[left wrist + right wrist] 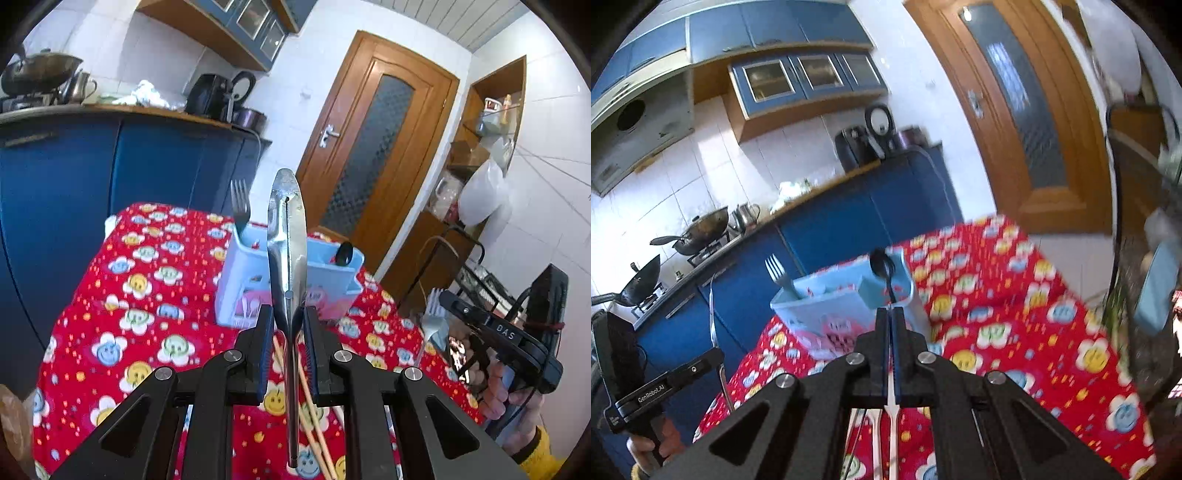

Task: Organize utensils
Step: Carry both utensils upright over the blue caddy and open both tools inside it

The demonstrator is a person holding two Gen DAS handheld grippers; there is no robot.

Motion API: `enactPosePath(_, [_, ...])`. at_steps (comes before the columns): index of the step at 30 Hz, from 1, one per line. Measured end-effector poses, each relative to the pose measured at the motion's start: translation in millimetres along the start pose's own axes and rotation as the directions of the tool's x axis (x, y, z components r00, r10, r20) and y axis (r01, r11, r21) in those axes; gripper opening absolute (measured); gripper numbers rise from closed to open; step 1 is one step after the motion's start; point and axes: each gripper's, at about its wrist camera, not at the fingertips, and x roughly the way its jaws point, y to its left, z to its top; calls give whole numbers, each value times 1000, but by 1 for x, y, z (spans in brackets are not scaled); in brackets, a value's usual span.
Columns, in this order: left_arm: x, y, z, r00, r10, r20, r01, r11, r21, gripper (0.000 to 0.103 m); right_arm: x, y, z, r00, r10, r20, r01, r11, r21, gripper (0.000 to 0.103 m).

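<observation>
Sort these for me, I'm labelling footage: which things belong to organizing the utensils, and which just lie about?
Job: caddy, steel fork and black spoon in it, chopsticks, metal utensil in left gripper, white fork in right gripper.
Lying about: wok, kettle, air fryer, door.

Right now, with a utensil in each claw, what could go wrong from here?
The left claw pinches the metal spoon partway along its handle, bowl standing high above; it could pivot or slip.
The right claw grips the white plastic fork on its thin edge; it may twist.
The blue caddy already holds a metal fork and black spoon; an insertion could knock them.
</observation>
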Motion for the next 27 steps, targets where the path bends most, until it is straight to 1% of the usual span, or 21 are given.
enactPosePath(2, [-1,-2,6,1000,0,15,0,1000,7,16,-5,6,7,999,-18,42,19,999,-30,3])
enactPosePath(4, [0,-4,13,1000,0,29,0,1000,15,16,-5,8,15,998,-26,61,29,998,-49,3])
enactPosePath(13, [11,-17,55,994,14,109,-19,999,40,16,2,19,43,991,-44,124,60,990,-124,3])
enactPosePath(18, [20,-26,83,983,37,179,-49,997,63,16,8,25,59,986,-44,158,69,986,-154,3])
enactPosePath(22, [33,-30,98,972,57,229,-75,995,67,16,16,30,71,980,-59,190,95,978,-186,3])
enactPosePath(27, [56,-30,106,965,82,249,-106,991,84,16,29,37,83,972,-74,223,126,964,-232,3])
